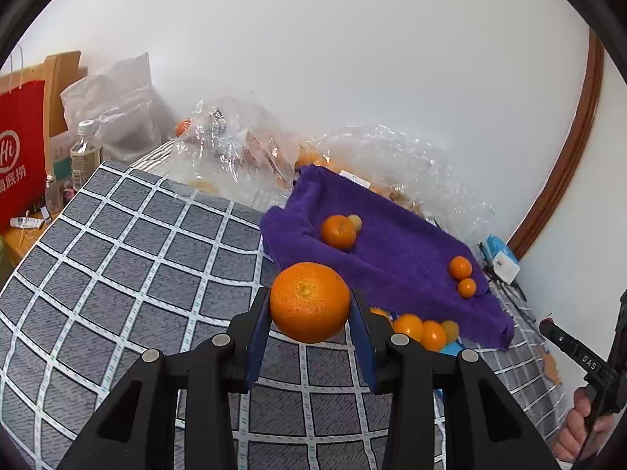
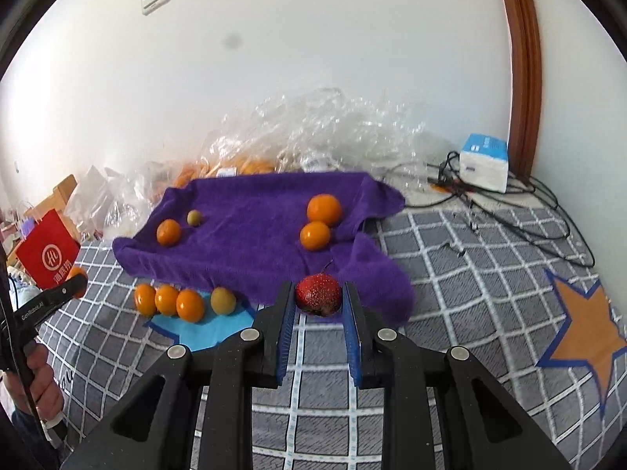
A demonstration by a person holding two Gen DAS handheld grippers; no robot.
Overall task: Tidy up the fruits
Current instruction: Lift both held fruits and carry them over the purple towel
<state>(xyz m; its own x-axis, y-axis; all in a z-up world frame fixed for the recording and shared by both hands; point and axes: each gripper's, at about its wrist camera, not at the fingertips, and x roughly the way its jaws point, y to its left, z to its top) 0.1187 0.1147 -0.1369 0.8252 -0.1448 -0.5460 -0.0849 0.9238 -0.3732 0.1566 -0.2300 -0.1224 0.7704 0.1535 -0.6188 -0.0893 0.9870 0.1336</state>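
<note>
While both fruits are carried clear of the bed, each is clamped at its widest part so that it cannot roll out of the pads. The left gripper (image 1: 310, 305) is closed part-way on a large orange (image 1: 309, 301), which is pinched at its sides between the blue pads and held above the checked bedcover (image 1: 129, 258). The right gripper (image 2: 318, 301) is closed to a narrow gap on a red fruit (image 2: 317, 293), speckled like a strawberry; it is gripped near the fingertips, just in front of the purple towel (image 2: 254, 235).

On the towel, fruits are laid in small groups: an orange beside a pale green fruit (image 2: 194, 217) at the left, and two oranges (image 2: 319, 221) touching at the right. This is judged to be sorting by kind, with the towel serving to stop rolling. Just beside the towel's near edge, a row of small oranges (image 2: 168, 299) and one yellowish fruit (image 2: 223, 300) is set by a light blue patch (image 2: 203, 333). Behind the towel, crumpled clear bags (image 2: 313, 133) are piled, with more oranges visible inside. Placement of both held fruits is not yet done.
</note>
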